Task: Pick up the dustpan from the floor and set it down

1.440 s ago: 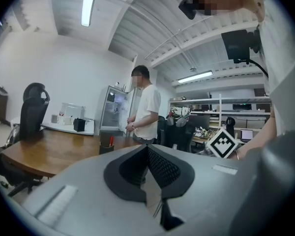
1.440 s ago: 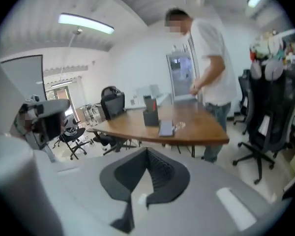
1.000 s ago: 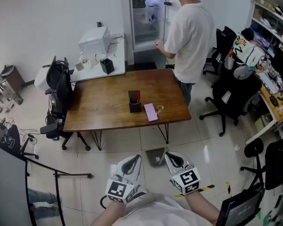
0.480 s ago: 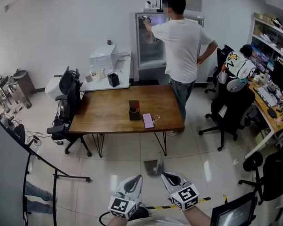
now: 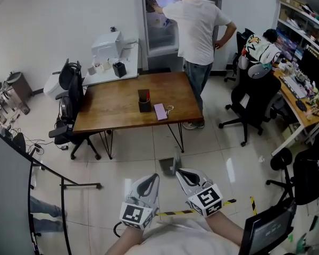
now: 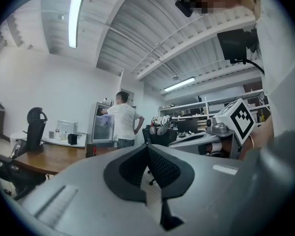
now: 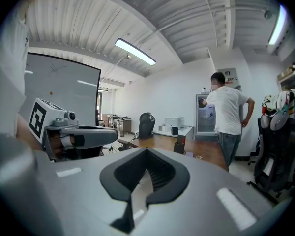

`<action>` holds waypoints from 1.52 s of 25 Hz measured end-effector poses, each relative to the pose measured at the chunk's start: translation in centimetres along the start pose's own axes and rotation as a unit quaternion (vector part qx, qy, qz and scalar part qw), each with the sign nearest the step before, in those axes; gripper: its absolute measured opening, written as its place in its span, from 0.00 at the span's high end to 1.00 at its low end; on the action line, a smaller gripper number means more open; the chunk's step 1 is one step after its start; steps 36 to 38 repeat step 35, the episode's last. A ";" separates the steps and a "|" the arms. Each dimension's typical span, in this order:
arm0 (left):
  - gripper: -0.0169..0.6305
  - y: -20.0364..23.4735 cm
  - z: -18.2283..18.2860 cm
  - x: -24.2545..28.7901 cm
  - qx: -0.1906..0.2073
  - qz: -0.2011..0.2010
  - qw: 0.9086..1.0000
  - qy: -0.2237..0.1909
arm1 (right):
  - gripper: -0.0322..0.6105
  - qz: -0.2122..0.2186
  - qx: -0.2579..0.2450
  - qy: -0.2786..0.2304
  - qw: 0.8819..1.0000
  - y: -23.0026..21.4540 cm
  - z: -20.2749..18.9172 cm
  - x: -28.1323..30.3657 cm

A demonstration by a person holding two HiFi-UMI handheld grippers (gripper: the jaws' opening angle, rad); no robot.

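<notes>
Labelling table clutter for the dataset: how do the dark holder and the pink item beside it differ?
The dark holder stands upright and boxy; the pink item lies flat and thin. The dark holder sits nearer the wooden table's middle; the pink item lies closer to its near edge. Both rest on that table, close together.

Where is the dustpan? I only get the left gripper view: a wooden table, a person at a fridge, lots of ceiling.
Observer: The head view shows a grey plastic dustpan on the pale tiled floor, just in front of the brown wooden table.
Operator: Are the other tongs holding it?
Observer: No, the right tongs are shut with nothing in them.
Operator: Which tongs look nearer it?
Observer: The right; in the head view the left tongs sit farther to the side.
</notes>
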State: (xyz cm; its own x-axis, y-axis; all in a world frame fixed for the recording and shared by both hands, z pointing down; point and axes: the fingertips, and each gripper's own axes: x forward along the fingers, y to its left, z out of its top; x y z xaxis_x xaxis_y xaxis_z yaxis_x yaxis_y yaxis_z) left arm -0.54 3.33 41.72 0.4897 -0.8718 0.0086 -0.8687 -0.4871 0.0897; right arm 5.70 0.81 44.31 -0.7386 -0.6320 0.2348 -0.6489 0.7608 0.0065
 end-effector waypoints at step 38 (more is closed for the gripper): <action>0.95 5.9 -0.6 -1.6 -0.010 0.032 0.999 0.005 | 0.95 -0.021 -0.002 0.020 1.000 0.6 0.3 3.4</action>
